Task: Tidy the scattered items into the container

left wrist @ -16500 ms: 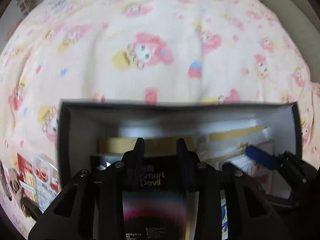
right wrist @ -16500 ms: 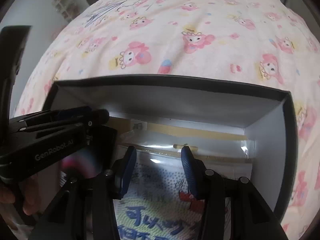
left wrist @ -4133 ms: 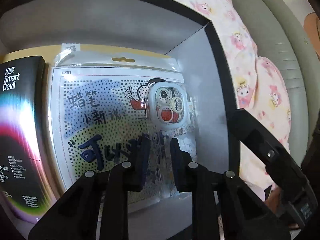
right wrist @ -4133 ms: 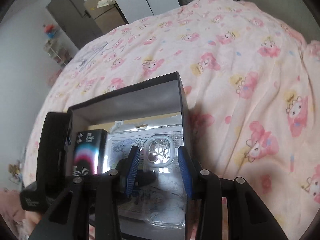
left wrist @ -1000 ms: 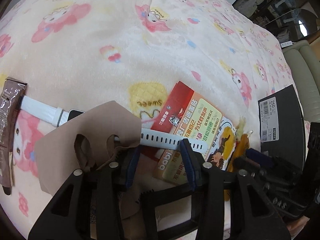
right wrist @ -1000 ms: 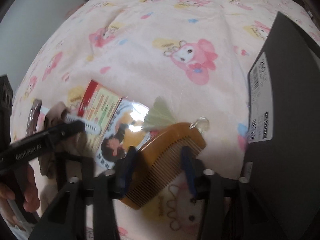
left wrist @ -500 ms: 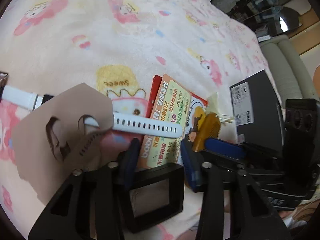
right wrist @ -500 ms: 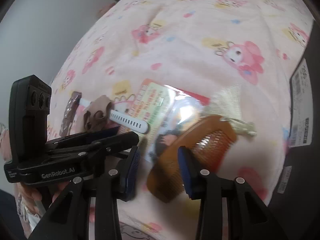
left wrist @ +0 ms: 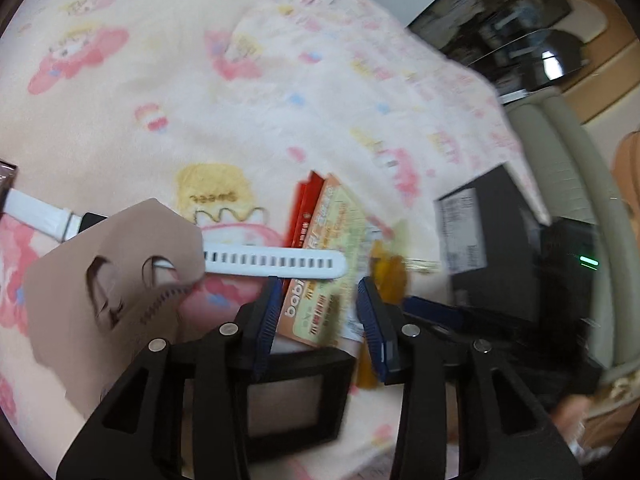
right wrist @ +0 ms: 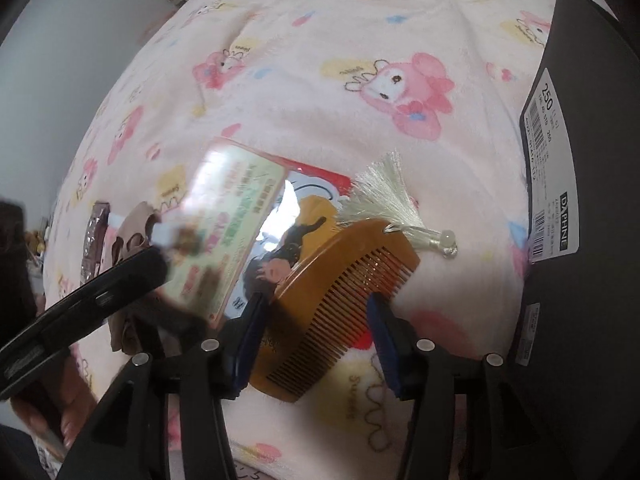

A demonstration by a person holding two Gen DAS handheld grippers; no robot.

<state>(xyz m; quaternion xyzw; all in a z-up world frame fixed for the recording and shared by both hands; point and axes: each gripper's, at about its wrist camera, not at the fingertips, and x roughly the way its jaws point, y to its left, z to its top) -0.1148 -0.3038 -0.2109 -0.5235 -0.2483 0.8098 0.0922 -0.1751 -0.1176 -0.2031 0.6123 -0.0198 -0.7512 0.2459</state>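
My right hand-held gripper point(right wrist: 316, 328) points steeply down at the bed point(right wrist: 320, 60), its jaws just widened and open astride the wooden comb point(right wrist: 340, 304) (pads not pressing). Only this view shows the comb's tassel point(right wrist: 380, 200) clearly. The left view alone shows the white strap point(left wrist: 276, 264) and black frame point(left wrist: 296, 396). My left hand-held gripper point(left wrist: 316, 312), reopening, stands open over the snack packet point(left wrist: 324, 280). The black box point(right wrist: 580, 200) sits right.
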